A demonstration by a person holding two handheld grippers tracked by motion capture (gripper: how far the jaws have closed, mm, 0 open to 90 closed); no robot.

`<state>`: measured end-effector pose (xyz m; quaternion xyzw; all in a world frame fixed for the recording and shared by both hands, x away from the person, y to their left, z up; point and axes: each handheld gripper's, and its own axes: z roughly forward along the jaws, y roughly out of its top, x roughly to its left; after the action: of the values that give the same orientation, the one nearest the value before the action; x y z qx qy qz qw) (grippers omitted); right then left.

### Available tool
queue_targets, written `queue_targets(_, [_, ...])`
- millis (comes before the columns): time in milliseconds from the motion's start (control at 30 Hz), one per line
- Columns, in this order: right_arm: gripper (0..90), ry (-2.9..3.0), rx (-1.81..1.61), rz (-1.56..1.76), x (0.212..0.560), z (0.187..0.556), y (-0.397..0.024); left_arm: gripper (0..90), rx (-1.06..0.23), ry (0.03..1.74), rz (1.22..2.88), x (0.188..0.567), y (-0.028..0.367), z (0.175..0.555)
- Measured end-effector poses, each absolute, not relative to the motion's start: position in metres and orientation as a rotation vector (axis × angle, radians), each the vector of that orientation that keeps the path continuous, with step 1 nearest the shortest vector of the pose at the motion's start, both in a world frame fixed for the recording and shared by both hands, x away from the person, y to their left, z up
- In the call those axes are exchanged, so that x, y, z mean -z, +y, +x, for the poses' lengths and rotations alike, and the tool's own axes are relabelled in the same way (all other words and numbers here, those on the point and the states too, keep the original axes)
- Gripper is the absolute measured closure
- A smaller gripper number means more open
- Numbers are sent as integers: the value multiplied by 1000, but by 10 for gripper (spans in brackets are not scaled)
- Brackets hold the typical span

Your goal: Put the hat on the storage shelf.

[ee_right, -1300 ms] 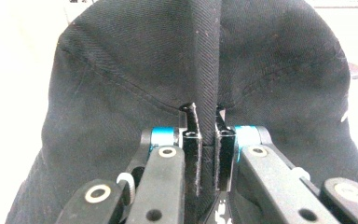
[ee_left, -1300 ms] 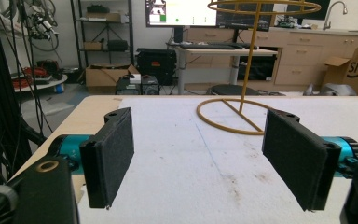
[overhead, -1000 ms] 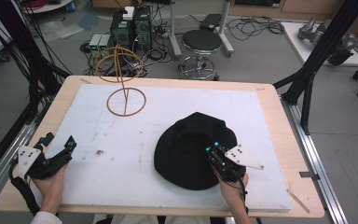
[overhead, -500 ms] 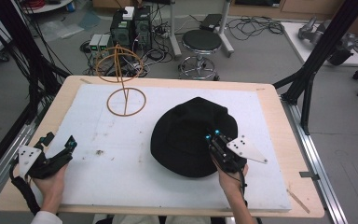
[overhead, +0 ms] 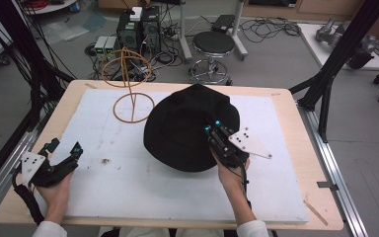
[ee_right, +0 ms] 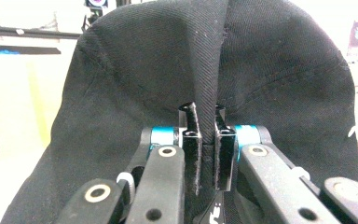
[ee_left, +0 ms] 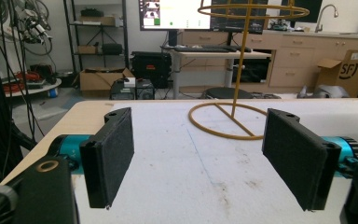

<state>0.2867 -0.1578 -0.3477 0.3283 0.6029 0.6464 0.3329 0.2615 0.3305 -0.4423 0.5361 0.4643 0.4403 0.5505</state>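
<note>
Since the earlier frames the black hat (overhead: 190,126) has travelled up and to the left across the white mat (overhead: 103,177), carried by the right gripper (overhead: 212,127), so that its far edge now lies close to the base ring of the yellow wire stand (overhead: 131,89), where a second ago it sat lower and further right; the left gripper (overhead: 63,154) has kept its place at the near left corner of the mat. In the high view the hat looks raised and bunched rather than lying flat, with the right hand (overhead: 229,173) behind it and the grey plate (overhead: 246,143) of that gripper jutting out to the right; whether any of its brim touches the mat cannot be told. In the right gripper view the right gripper (ee_right: 206,140) has its jaws pressed together on a fold of the hat (ee_right: 168,70), the cloth rising in a ridge from between them and draping to both sides. In the left gripper view the left gripper (ee_left: 198,154) is spread wide with nothing between its pads (ee_left: 109,154), low over the mat (ee_left: 182,186); the wire stand (ee_left: 235,98) stands ahead on the mat, its base ring flat and its stem upright; the wooden table (overhead: 296,106) shows around the mat's border.
</note>
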Motion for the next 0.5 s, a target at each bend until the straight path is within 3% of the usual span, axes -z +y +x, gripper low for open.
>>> queue_targets(500, [860, 1492, -1751, 828, 323, 310, -139, 253, -1030, 1101, 1258, 443, 333, 274])
